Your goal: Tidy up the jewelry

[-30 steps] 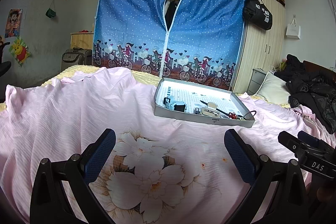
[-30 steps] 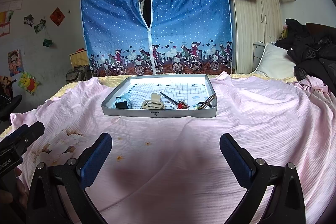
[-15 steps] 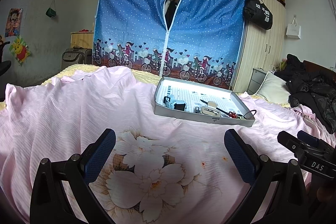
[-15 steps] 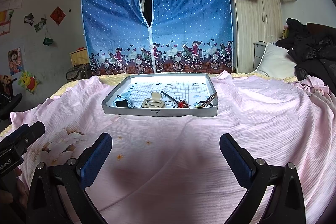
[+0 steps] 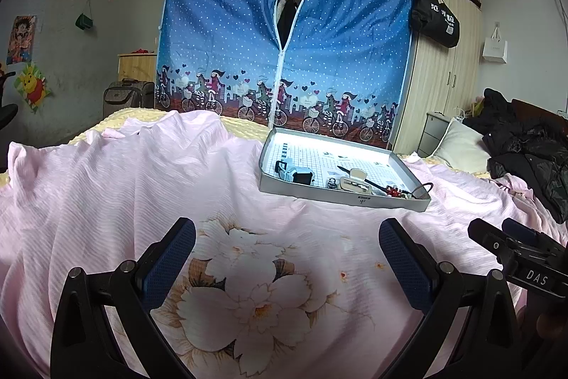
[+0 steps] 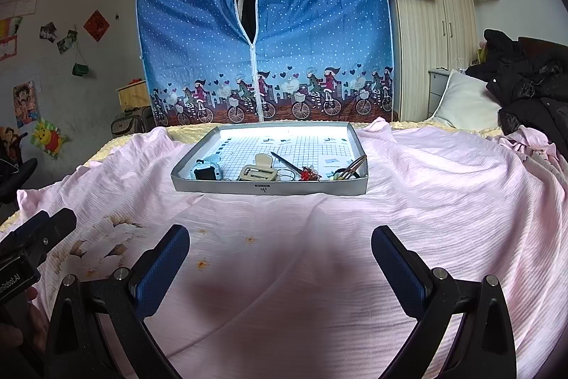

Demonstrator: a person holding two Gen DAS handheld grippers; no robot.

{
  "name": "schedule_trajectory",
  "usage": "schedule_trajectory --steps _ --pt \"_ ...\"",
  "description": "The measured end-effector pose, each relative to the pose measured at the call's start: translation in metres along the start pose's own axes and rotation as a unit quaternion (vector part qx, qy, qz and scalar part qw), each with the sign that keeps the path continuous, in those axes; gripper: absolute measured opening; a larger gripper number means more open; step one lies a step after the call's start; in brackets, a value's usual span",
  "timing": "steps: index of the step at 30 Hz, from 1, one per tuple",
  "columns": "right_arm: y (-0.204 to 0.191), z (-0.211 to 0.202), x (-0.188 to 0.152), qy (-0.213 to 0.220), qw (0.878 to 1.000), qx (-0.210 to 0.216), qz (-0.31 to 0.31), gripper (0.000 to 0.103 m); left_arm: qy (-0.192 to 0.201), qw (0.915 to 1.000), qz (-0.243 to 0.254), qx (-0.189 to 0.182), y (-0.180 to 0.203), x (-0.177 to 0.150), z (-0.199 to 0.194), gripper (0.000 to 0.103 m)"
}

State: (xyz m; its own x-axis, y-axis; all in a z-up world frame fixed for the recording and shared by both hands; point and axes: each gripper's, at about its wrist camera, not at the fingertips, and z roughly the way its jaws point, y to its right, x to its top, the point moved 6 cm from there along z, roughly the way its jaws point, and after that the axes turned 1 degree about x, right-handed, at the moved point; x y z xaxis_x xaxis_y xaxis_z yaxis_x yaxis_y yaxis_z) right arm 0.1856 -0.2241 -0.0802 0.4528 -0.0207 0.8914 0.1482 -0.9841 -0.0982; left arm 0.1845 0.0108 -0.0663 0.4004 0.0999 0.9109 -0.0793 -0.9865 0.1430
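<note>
We see a bed covered by a pink sheet (image 6: 426, 201), with a shallow grey tray (image 6: 269, 190) resting on it ahead of both claws. The left claw (image 5: 287, 258) hangs over the flower print (image 5: 255, 286) on the sheet, its two blue-padded fingers spread wide with nothing between them. The right claw (image 6: 280, 267) hangs likewise over plain sheet, its fingers also spread wide and empty.

Inside the tray, near its front wall, we distinguish from left to right a pale blue watch (image 6: 206, 169), a beige hair clip (image 6: 258, 171), a dark slender stick (image 6: 284, 162), a small red ornament (image 6: 309, 173) and a thin hoop (image 6: 355, 166) leaning at the right corner. Finer pieces among them are too small for us to tell.

Both claws are well apart from the tray. Behind the bed stands a blue fabric wardrobe (image 6: 262, 34), its zip partly open.
</note>
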Motion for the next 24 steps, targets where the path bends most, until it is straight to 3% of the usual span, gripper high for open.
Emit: schedule_trajectory --steps 8,11,16,24 --pt "0.000 0.000 0.001 0.000 1.000 0.000 0.000 0.103 -0.002 1.0000 0.000 -0.004 0.001 -0.001 0.001 0.101" --pt "0.001 0.000 0.000 -0.001 1.000 0.000 0.001 0.103 -0.024 0.9995 0.009 -0.020 0.007 -0.001 0.007 0.101" --pt "0.002 0.000 -0.002 -0.001 1.000 -0.002 0.003 0.103 -0.028 0.9988 0.028 0.028 0.011 0.005 0.007 0.101" --pt "0.007 -0.002 -0.004 -0.001 1.000 -0.006 0.013 0.103 -0.010 0.9983 0.051 0.028 0.018 0.007 0.001 0.101"
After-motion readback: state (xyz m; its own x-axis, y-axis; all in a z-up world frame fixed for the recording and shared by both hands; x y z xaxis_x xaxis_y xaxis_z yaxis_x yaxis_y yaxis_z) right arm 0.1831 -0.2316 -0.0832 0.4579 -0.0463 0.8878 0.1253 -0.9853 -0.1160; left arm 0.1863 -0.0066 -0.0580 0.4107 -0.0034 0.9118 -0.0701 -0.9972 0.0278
